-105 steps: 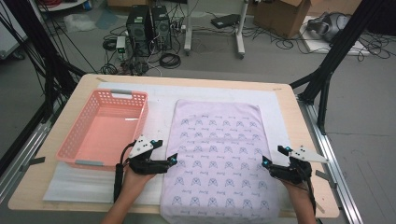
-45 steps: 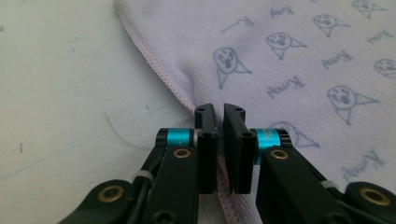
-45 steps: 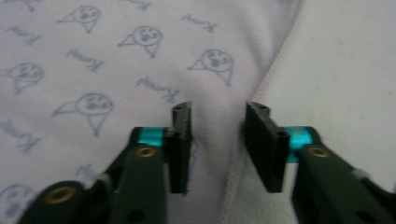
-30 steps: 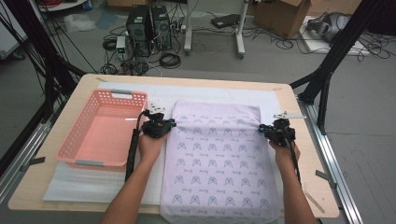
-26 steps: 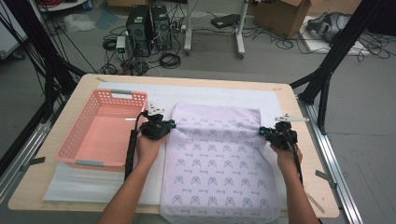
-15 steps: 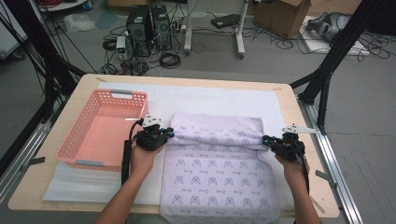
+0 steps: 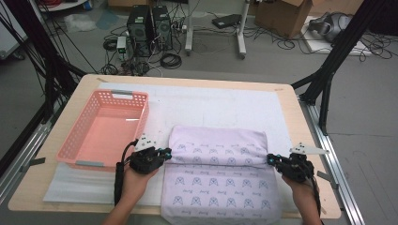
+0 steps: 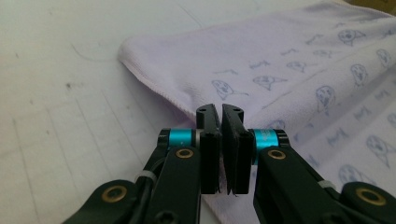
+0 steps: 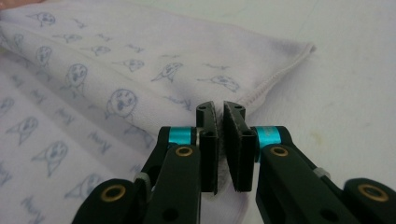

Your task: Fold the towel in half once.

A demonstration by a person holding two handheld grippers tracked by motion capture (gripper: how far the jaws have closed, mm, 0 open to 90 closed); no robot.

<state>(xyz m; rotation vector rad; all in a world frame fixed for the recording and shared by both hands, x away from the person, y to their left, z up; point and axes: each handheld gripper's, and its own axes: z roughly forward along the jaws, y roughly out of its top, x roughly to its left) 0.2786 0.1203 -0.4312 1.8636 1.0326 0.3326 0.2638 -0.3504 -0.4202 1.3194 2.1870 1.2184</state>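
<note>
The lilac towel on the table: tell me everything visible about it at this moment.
The towel is pale lilac, soft-looking terry printed with small blue dog faces and bones, with stitched hems. It lies on the white mat, its far part folded toward the person into a doubled band, its near edge at the table's front. The left gripper and right gripper are each shut on a corner of the folded layer. The pink basket stands apart.

Black tongs (image 8: 220, 140) — 2 flat pads, teal collars, brass screws — trail black cables.

Even, soft overhead light, with faint shadows and no glare. The high view is slightly grainy. Both gripper views blur toward the far cloth.
</note>
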